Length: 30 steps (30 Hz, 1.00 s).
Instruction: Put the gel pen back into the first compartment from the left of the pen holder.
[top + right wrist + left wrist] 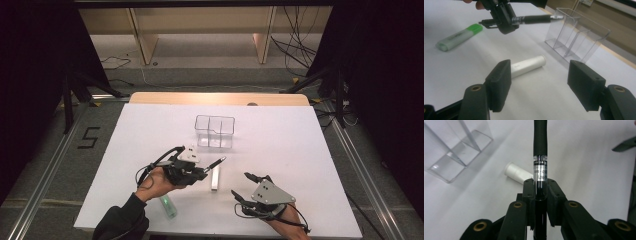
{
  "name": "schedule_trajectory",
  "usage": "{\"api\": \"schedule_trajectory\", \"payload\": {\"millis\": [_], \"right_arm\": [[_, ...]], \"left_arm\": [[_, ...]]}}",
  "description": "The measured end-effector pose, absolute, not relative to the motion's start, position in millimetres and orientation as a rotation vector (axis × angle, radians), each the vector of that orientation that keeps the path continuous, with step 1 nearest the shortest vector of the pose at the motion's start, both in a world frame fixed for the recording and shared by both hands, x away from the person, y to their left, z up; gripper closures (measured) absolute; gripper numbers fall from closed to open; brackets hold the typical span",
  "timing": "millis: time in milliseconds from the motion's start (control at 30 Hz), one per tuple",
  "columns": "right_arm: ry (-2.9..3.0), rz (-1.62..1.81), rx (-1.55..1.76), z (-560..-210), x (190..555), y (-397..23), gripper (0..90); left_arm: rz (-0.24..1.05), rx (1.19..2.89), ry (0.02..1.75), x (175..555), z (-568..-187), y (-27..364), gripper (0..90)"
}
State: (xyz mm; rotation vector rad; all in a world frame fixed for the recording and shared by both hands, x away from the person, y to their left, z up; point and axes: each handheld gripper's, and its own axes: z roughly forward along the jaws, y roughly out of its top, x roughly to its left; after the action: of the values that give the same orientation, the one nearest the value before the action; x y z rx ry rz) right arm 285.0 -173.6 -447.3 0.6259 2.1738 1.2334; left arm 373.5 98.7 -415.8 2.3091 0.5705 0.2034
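While my left gripper (202,171) clamps a black pen (540,150) between its pads, the pen points toward two o'clock, tip near the clear box (215,131) at twelve. My right gripper (246,192), at five o'clock, stands wide open around nothing. A white tube (527,65) lies flat between both grippers. At seven o'clock lies a green marker (457,37), cap probably on.
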Motion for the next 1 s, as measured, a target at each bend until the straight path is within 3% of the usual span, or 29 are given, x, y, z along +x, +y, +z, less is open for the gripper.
{"api": "schedule_trajectory", "payload": {"millis": [500,1000], "right_arm": [[2.173,1.316,0.807,-451.0,288.0,-182.4,31.4],[2.17,1.33,0.855,-455.3,285.1,-182.0,29.5]], "left_arm": [[0.301,2.001,0.801,386.4,-411.0,122.7,79.0],[0.325,1.834,0.902,394.2,-407.2,135.9,79.0]]}}
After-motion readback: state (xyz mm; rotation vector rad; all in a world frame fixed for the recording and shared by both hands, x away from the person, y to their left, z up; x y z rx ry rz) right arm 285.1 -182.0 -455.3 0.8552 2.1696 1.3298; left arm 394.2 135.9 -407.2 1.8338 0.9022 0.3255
